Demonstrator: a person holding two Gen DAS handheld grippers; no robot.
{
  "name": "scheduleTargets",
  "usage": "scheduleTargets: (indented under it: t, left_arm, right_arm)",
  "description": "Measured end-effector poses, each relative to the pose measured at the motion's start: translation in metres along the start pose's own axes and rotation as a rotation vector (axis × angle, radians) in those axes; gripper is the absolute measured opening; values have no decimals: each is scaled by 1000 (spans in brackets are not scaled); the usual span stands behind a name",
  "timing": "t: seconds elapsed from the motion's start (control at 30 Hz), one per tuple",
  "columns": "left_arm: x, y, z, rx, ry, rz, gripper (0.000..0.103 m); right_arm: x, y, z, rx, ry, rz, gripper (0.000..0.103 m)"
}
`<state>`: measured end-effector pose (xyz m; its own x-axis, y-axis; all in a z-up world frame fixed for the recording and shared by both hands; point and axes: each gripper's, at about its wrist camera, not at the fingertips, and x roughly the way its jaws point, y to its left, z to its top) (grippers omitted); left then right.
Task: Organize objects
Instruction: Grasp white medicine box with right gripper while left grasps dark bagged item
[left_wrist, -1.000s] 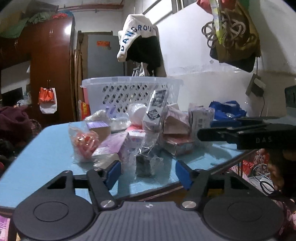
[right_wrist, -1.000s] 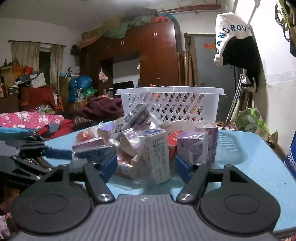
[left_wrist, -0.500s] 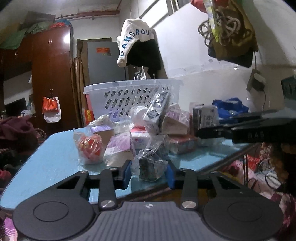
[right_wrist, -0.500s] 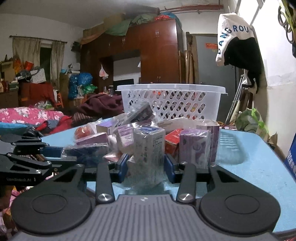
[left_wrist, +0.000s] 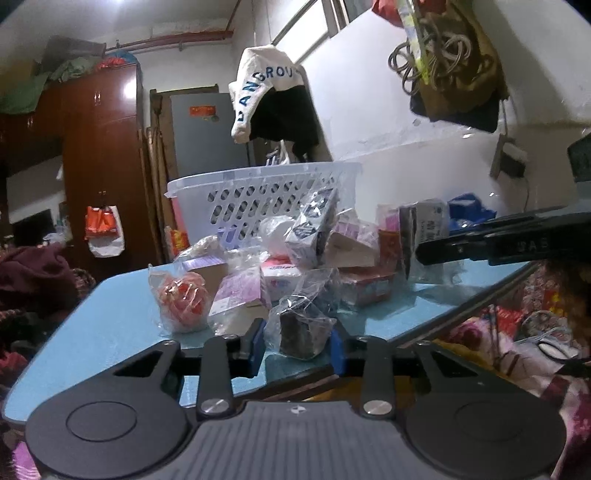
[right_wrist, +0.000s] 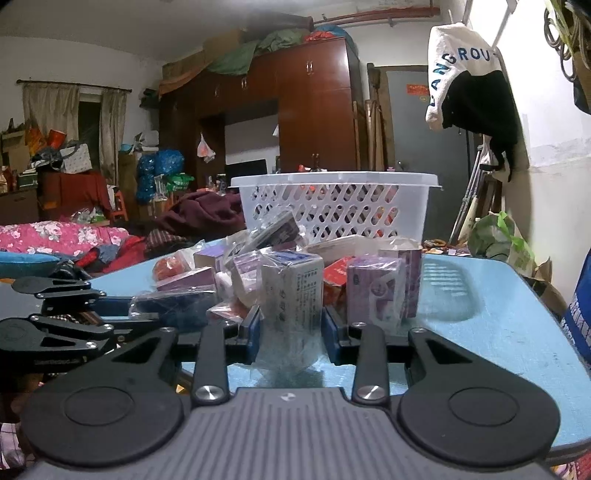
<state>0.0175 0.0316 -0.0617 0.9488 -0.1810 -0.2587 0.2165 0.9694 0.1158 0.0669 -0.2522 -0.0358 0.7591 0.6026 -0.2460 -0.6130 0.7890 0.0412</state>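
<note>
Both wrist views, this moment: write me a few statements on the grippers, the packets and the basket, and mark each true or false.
1. The left gripper is shut on a dark item in a clear bag. True.
2. The right gripper is open with nothing between its pads. False: it is shut on a bagged white box.
3. The white basket stands behind the pile of packets. True.
4. The table is red. False: it is light blue.
5. The bag of red items lies inside the basket. False: it lies on the table, at the left of the pile in the left wrist view.
</note>
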Motion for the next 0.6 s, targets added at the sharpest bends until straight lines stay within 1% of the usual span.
scheduleTargets:
  t: [0.13, 0.3, 0.47, 0.6]
  left_arm:
    - [-8, 1, 3, -11, -34, -25, 39]
    - [-17, 5, 9, -27, -82, -11, 39]
    - [-24, 17, 13, -51, -110, 8, 39]
    - [-28, 28, 24, -77, -150, 18, 39]
  right_arm:
    - [-5, 0, 2, -1, -13, 2, 37]
    - [-14, 3, 7, -11, -42, 6, 37]
    - [-19, 0, 12, -3, -69, 6, 37]
    - [-25, -6, 22, 5, -104, 9, 37]
